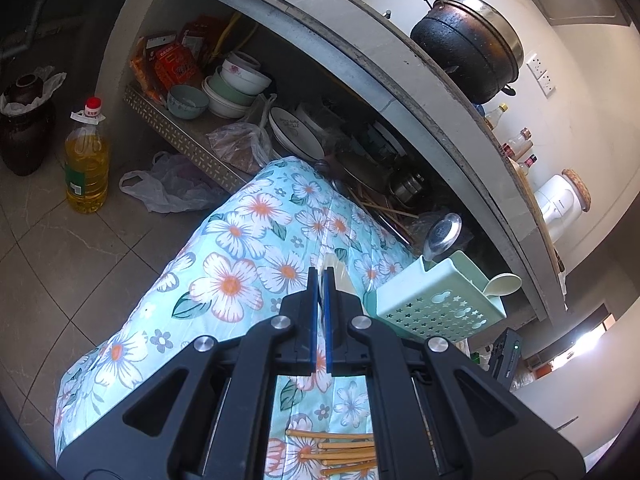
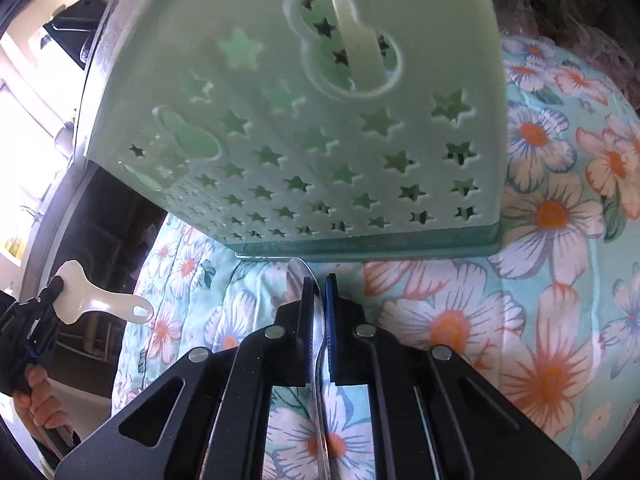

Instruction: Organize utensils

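While both grippers sit closed, each holds 1 utensil. Right gripper (image 2: 320, 280) clamps a shiny metal spoon (image 2: 299, 276); its bowl pokes past the fingertips, just short of the base of the utensil holder (image 2: 320, 140), handle running back between the jaws. Holder: pale mint-green plastic, darker teal base, front wall pierced with rows of star cutouts and gourd-shaped openings; stands on the floral cloth (image 2: 552, 216). A cream handle shows inside through 1 opening. Left gripper (image 2: 56, 286) pinches a cream plastic rice paddle (image 2: 92, 300), flat, with an oval hanging hole at the handle end, held in the air left of the holder. Loose wooden chopsticks (image 1: 340, 452) lie on the cloth beneath the left gripper.
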Demonstrator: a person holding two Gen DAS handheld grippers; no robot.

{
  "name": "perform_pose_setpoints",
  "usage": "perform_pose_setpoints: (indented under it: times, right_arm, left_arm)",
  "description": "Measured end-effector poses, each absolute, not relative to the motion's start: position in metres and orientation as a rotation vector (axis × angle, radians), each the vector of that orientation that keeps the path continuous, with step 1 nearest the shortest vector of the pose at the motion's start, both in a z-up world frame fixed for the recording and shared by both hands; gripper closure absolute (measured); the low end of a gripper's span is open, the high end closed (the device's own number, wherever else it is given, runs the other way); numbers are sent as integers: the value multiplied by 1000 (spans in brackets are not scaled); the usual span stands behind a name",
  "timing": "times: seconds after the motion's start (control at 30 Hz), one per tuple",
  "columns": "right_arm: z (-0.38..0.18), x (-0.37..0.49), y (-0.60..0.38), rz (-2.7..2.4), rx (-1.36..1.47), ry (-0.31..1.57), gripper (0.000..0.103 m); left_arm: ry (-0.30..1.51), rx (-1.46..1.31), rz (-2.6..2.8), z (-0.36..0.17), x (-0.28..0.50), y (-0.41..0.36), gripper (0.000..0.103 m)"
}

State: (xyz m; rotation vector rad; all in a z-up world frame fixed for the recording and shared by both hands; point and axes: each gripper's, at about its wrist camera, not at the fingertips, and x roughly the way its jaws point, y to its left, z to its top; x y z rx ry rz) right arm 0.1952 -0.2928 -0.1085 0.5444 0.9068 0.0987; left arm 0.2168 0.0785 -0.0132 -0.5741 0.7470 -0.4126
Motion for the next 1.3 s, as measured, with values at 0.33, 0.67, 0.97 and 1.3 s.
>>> perform_pose_setpoints:
  times: [0.33,0.67,0.97,1.3]
  right_arm:
    - [-55,139,-290,-67,425,717,100]
    - [-17,80,-298,-225,408,512,100]
    - [-9,64,-314,-202,456,473,100]
    - [-5,55,-322,-179,480,439,100]
  left_arm:
    - [647,-523,-433,20,197,71,102]
    - [462,-445,-503,88,180,38,102]
    - [348,-225,-486,142,192,-26,102]
    - [293,211,-383,133,208,-116,102]
